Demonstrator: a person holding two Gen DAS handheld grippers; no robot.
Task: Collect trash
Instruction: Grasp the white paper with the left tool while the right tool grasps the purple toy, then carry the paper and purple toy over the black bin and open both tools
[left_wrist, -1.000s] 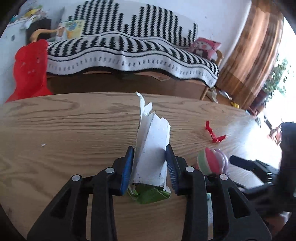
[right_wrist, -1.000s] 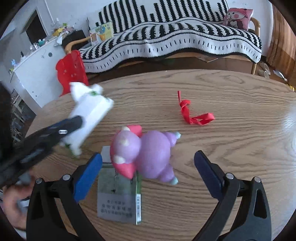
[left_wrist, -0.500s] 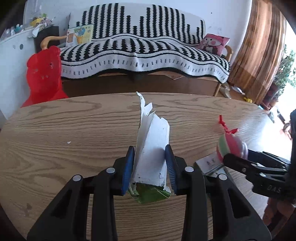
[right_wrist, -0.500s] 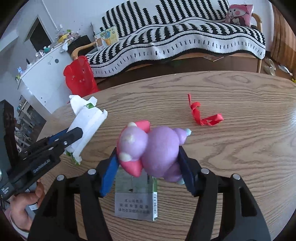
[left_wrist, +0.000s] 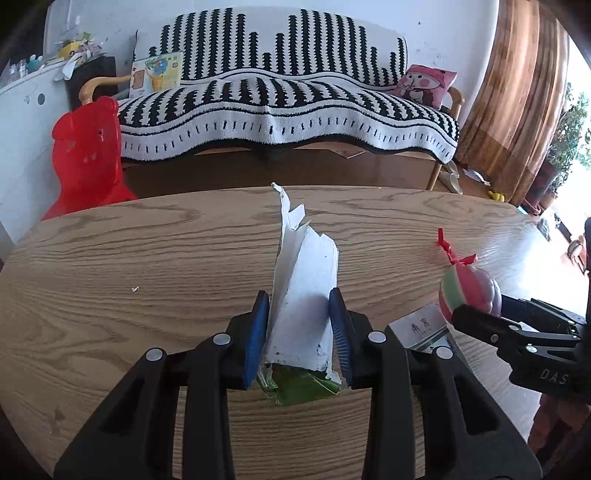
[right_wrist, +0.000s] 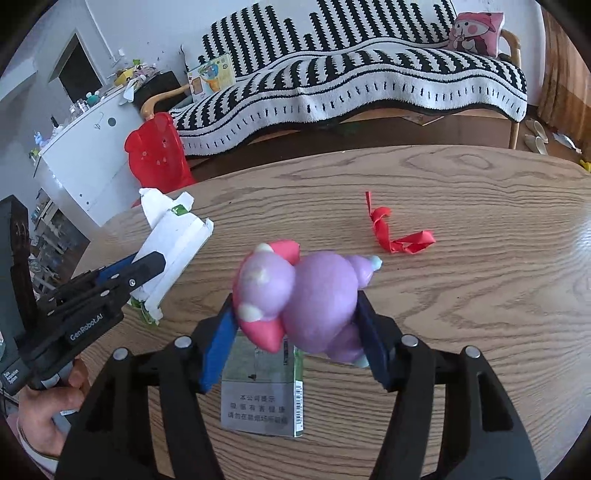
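Note:
My left gripper (left_wrist: 299, 328) is shut on a torn white carton (left_wrist: 304, 295) with a green printed end, held above the wooden table (left_wrist: 147, 258). It also shows in the right wrist view (right_wrist: 173, 251) at the left. My right gripper (right_wrist: 295, 328) is shut on a purple and pink plush toy (right_wrist: 306, 295), lifted off the table. The toy also shows in the left wrist view (left_wrist: 469, 291) at the right. A grey cigarette pack (right_wrist: 264, 395) lies flat on the table under the right gripper. A red ribbon scrap (right_wrist: 395, 232) lies further back on the table.
A red plastic chair (left_wrist: 85, 162) stands beyond the table's left far edge. A striped sofa (left_wrist: 288, 107) runs along the wall behind. A white cabinet (right_wrist: 88, 155) stands at the left. A small white crumb (left_wrist: 135, 289) lies on the table.
My right gripper has shut on the plush toy and lifted it off the table. My left gripper kept its hold on the carton and rose slightly.

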